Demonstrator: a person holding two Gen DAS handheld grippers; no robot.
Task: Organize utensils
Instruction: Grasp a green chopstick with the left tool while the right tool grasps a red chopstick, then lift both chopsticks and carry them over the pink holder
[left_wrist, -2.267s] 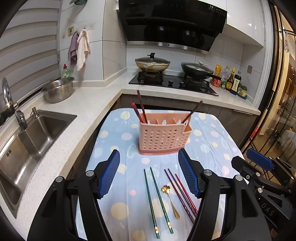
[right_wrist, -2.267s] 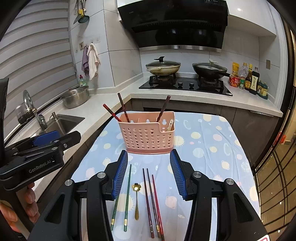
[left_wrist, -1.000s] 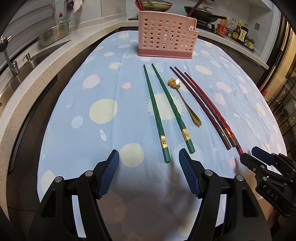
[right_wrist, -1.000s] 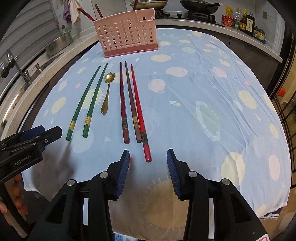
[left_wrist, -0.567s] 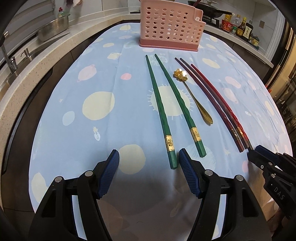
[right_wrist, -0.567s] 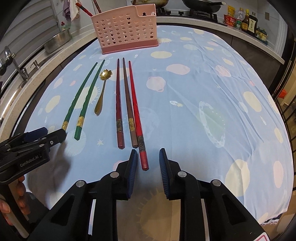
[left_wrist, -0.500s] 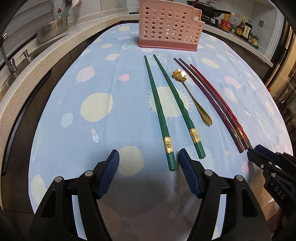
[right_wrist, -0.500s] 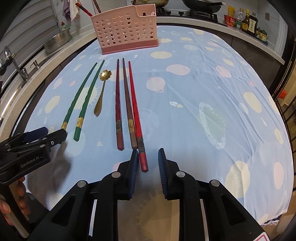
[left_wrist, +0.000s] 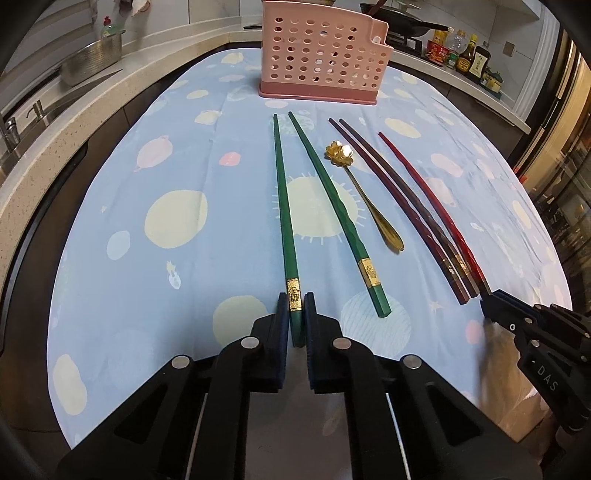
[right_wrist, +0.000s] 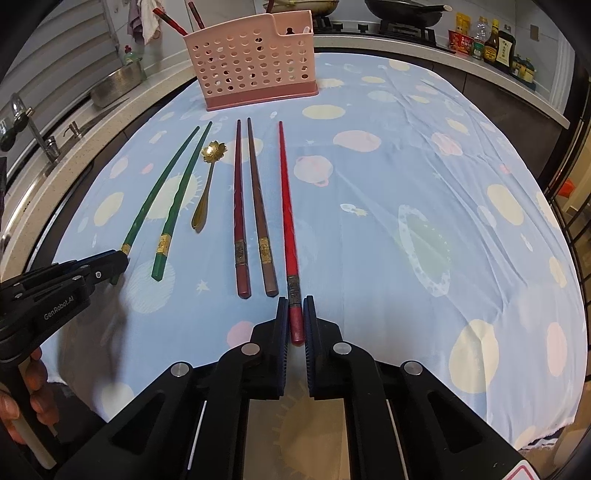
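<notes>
Low over the tablecloth (left_wrist: 177, 177), the left gripper (left_wrist: 296, 310) pinches a green chopstick (left_wrist: 284, 206); the right gripper (right_wrist: 296, 314) clamps a red chopstick (right_wrist: 286, 206).

My two wrist cameras sat low at the near edge of the desk (left_wrist: 177, 206), both facing forward toward the pink utensil basket (left_wrist: 321, 55) at its far end. The left view looked from nearer the sink side, the right from beside it; both shared the row of chopsticks and basket, seen close.
</notes>
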